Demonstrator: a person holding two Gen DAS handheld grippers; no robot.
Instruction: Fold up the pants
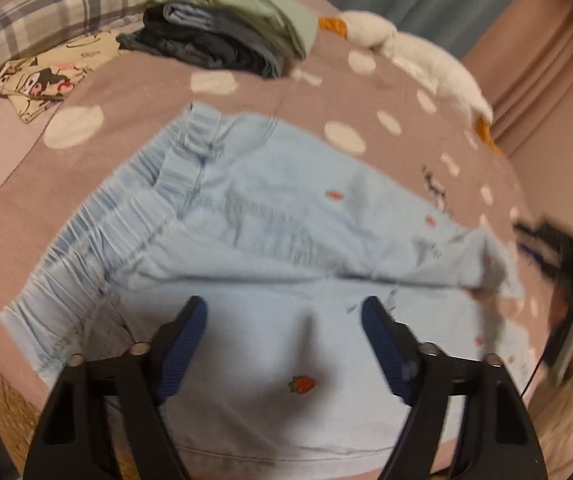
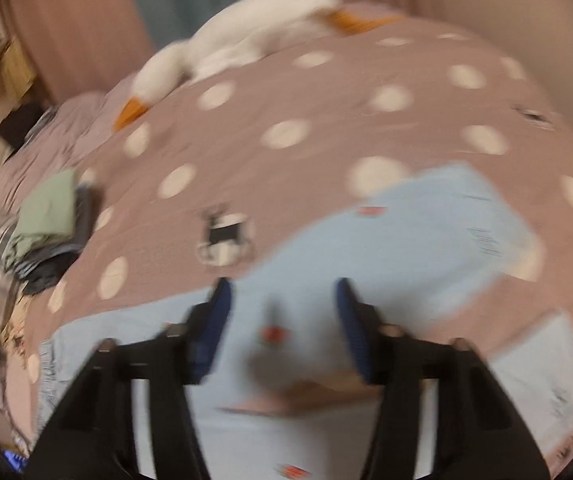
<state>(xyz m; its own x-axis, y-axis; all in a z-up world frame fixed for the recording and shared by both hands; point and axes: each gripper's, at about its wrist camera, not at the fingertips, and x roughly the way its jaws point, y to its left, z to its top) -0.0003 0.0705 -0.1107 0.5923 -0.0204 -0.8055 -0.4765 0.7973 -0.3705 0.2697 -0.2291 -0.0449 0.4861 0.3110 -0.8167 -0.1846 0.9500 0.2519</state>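
1. The pants (image 1: pixel 270 216), pale blue with small strawberry marks, lie spread on the bed (image 1: pixel 134 92), whose cover is mauve with white dots.
2. In the left wrist view the elastic waistband sits at the left and the legs run away to the right, so the long axis crosses the picture from left to right. One layer already lies over another, with a fold edge running across the middle.
3. The left tongs (image 1: pixel 284 320) stand apart with nothing between the pads. They hang over the near part of the pants, close to the waistband end.
4. The right tongs (image 2: pixel 284 300) also show a clear gap and grip nothing. They hang over the leg part, and that view is badly blurred, so whether the pads touch cloth I cannot tell.
5. My judgement: the next fold turns on the long axis, bringing the leg end towards the waistband. The right hand is nearer the legs, the left nearer the waist.
6. A pile (image 1: pixel 226 28) of folded clothes and a white plush goose (image 1: pixel 418 56) lie further back on the bed, well apart from the pants.
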